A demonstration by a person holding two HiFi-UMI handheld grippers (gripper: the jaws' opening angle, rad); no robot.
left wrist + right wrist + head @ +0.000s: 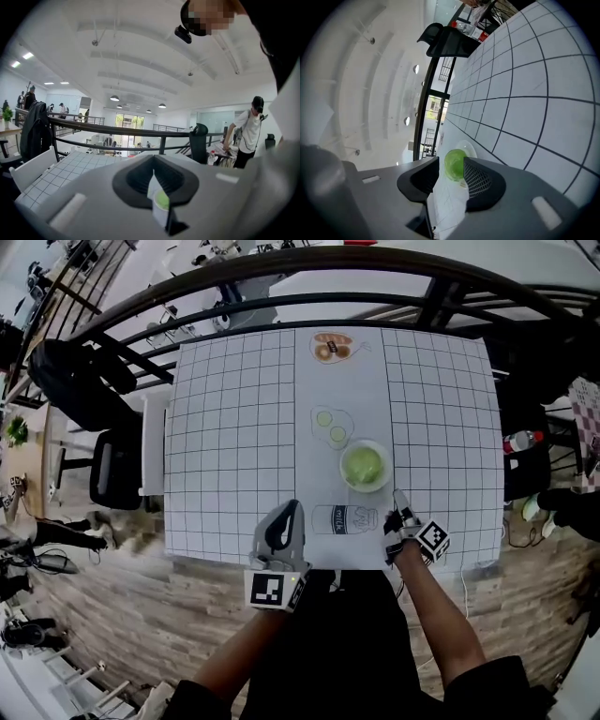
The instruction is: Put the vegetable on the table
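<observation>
A white bowl [343, 476] holding a green leafy vegetable [365, 465] stands on the white grid table [234, 427], near its front edge and right of centre. My right gripper [401, 507] hovers just right of and in front of the bowl. Its jaws are open with nothing between them, and past them lie the vegetable [453, 164] and the bowl's rim [467, 146]. My left gripper [289, 509] sits over the front edge, left of the bowl, its jaws shut and empty. Through a thin slit in the left gripper [152, 176] I glimpse the vegetable [162, 200].
The table's plain middle strip carries flat printed pictures: a milk carton [344, 518], cucumber slices [332, 426] and pastries [331, 347]. A black railing [375, 263] curves behind the table. A black chair [70, 381] stands at left, a bottle [521, 441] at right. A person [246, 131] stands far off.
</observation>
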